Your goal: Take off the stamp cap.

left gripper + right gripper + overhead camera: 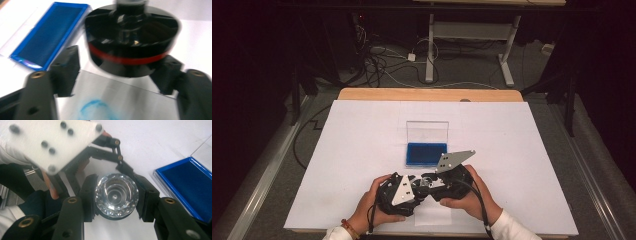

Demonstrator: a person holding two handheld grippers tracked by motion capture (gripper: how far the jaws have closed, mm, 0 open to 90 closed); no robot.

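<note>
A round stamp [116, 195] with a clear faceted top and a black body with a red band [132, 37] is held above the white table near its front edge. My right gripper [116, 200] is shut on it, one pad on each side. My left gripper [117, 75] faces it from the other side. Its jaws stand around the black body, and the left pad [66, 70] is clear of it, so this gripper is open. In the high view both grippers meet nose to nose, left [414, 187] and right [437, 181]. A blue ink pad [427, 154] lies just beyond them.
The ink pad's clear lid [427, 131] stands upright behind it. A small sheet of paper [100, 105] with a blue smudged mark lies under the grippers. The white table cover [522, 150] spreads wide on both sides. Cables and a desk frame [432, 45] lie on the floor beyond the table.
</note>
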